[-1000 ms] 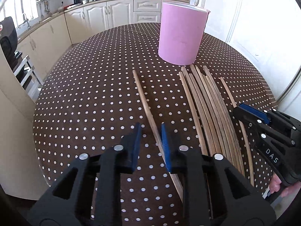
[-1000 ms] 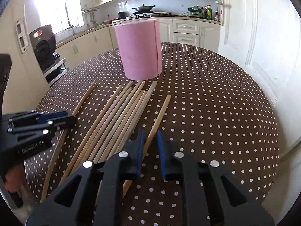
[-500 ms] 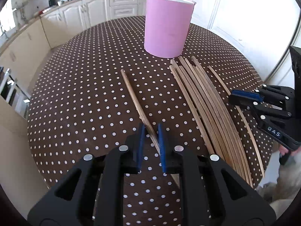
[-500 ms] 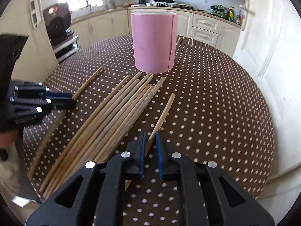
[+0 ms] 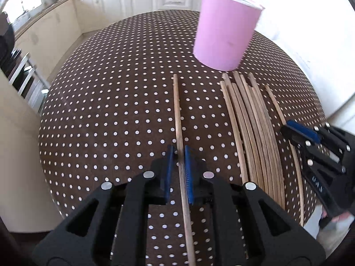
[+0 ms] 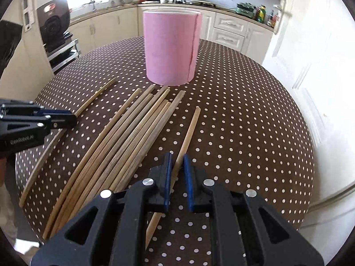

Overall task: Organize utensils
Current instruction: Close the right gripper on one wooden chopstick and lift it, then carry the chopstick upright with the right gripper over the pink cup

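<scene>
Wooden chopstick [image 5: 177,115] sits clamped in the left gripper [image 5: 178,155], its near end cut off; the right gripper [image 6: 176,161] pinches another chopstick [image 6: 188,133] whose tip hides underneath, near the pink holder [image 6: 170,46].

We see the right gripper [image 6: 176,173] pinching a lone chopstick [image 6: 188,133] on the dotted worktop [image 6: 244,115], beside the bundle [image 6: 133,137] before a pink cup [image 6: 170,46].
</scene>
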`<state>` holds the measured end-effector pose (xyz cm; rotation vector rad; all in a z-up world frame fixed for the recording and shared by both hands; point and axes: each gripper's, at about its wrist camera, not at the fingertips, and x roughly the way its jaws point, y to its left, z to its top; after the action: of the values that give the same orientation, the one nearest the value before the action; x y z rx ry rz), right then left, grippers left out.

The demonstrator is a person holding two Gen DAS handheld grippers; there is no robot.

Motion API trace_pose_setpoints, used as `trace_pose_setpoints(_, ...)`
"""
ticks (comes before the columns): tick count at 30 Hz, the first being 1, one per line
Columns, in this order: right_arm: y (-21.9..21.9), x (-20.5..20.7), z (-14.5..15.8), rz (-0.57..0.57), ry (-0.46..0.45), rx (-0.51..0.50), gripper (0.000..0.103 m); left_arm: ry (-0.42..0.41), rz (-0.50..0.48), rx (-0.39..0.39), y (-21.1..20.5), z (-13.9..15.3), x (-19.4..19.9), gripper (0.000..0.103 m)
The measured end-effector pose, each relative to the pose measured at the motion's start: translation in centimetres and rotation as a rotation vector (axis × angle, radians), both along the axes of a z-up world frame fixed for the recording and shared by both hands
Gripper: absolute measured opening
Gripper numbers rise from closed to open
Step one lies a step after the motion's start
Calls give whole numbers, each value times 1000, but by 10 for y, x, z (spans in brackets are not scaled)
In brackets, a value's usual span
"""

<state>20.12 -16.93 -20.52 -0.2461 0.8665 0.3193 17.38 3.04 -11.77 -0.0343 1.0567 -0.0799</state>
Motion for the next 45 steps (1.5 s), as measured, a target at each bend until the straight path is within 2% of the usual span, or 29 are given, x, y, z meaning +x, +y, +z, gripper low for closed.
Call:
trace_pose_setpoints(6,-1,4,2,-49,23,29,11,-1,51,36,-10,-2,12,12)
trace_pose_setpoints(11,-4,9,4,-41,35,39,6,-2,11,74,-19,-6,31,11)
trace_pose_setpoints(14,-7,11,5,-59,26,39,5,16,21,61,-16,-6,39,7)
trace_pose_setpoints(22,-21,16,13,-112,10,123,5,20,54,11,-4,-6,50,6)
trace_pose_setpoints(30,-28,12,29,-122,-54,169,5,6,98,-17,19,0,47,6)
trace_pose_setpoints(35,-31,12,38,-145,-97,196,5,-29,110,-23,27,8,39,6)
trace_pose_setpoints(45,-31,11,63,-201,-211,246,5,-132,122,-37,31,44,33,6)
